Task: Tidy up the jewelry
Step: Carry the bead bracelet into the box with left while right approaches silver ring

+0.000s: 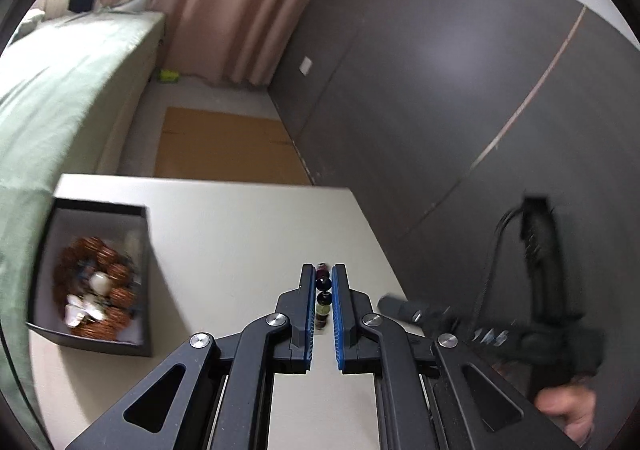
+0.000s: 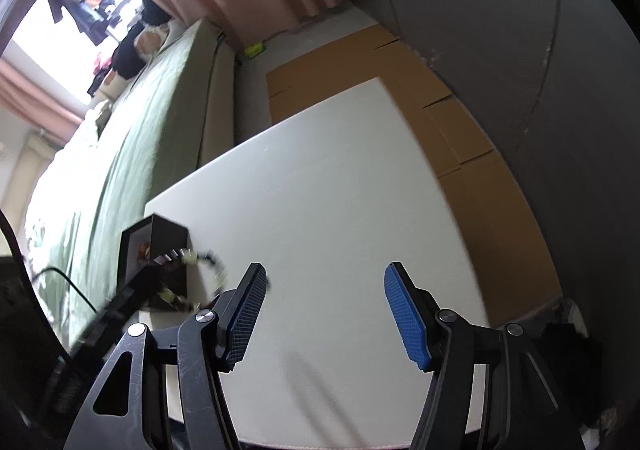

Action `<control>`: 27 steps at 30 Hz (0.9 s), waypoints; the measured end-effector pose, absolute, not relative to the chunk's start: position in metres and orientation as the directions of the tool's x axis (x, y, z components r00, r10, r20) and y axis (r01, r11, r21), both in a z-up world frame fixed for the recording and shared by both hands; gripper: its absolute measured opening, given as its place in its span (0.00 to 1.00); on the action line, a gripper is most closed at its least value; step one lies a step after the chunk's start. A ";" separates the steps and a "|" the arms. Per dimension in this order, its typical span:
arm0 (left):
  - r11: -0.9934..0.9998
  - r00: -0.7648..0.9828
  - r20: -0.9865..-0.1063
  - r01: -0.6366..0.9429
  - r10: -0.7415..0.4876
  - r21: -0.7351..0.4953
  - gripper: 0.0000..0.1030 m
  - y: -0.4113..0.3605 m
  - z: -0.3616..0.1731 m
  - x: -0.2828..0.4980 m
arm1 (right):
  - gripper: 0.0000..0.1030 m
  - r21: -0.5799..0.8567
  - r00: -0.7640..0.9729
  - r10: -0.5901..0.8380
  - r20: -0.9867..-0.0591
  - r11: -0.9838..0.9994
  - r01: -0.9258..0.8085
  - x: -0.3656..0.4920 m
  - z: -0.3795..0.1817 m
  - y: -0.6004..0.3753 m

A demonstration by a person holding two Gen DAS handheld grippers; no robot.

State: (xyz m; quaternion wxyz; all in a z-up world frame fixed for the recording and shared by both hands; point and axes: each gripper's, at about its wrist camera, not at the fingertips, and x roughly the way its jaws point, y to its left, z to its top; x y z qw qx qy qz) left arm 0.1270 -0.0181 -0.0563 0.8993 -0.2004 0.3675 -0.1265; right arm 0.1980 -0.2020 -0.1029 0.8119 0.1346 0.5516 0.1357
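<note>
The open black square box [image 1: 90, 274] on the white table [image 1: 224, 234] holds brown bead bracelets [image 1: 108, 282] and white pieces. The left gripper [image 1: 323, 290] jaws clench a dark beaded bracelet [image 1: 323, 296] above the table; the right gripper [image 2: 325, 314] jaws stand released.

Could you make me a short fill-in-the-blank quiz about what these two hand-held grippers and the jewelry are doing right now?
1. The left hand-held gripper is closed on a string of ____.
2. The right hand-held gripper has its jaws wide ____ and holds nothing.
3. The dark box already contains a coil of ____-coloured beads.
4. The box stands on a white table, on the side nearest the ____ bed.

Missing words: beads; open; brown; green
</note>
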 end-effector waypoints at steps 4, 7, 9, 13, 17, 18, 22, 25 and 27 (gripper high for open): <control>0.891 0.730 -0.597 0.034 -0.332 -0.454 0.07 0.003 -0.049 0.124 | 0.59 0.359 0.322 0.380 -0.867 0.925 -0.125 0.199 -0.114 -0.179; 0.890 0.745 -0.592 0.007 -0.309 -0.456 0.07 0.018 -0.047 0.121 | 0.49 0.355 0.305 0.388 -0.870 0.921 -0.160 0.199 -0.119 -0.165; 0.888 0.751 -0.588 -0.005 -0.301 -0.460 0.07 0.027 -0.046 0.120 | 0.41 0.359 0.291 0.396 -0.871 0.917 -0.174 0.201 -0.123 -0.157; 0.882 0.757 -0.585 -0.024 -0.291 -0.470 0.07 0.040 -0.045 0.121 | 0.33 0.348 0.262 0.390 -0.883 0.917 -0.192 0.205 -0.135 -0.143; 0.879 0.770 -0.579 -0.050 -0.269 -0.474 0.07 0.053 -0.044 0.124 | 0.26 0.330 0.248 0.376 -0.893 0.921 -0.209 0.210 -0.144 -0.132; 0.879 0.775 -0.576 -0.057 -0.260 -0.474 0.07 0.057 -0.042 0.123 | 0.25 0.327 0.242 0.374 -0.895 0.921 -0.213 0.211 -0.146 -0.128; 0.875 0.792 -0.560 -0.069 -0.244 -0.478 0.07 0.068 -0.038 0.118 | 0.23 0.295 0.224 0.348 -0.910 0.926 -0.236 0.214 -0.155 -0.113; 0.870 0.797 -0.556 -0.082 -0.237 -0.487 0.07 0.078 -0.036 0.114 | 0.23 0.283 0.215 0.340 -0.916 0.925 -0.254 0.214 -0.157 -0.104; 0.868 0.798 -0.555 -0.086 -0.234 -0.489 0.07 0.082 -0.034 0.111 | 0.23 0.246 0.222 0.307 -0.925 0.933 -0.263 0.214 -0.159 -0.097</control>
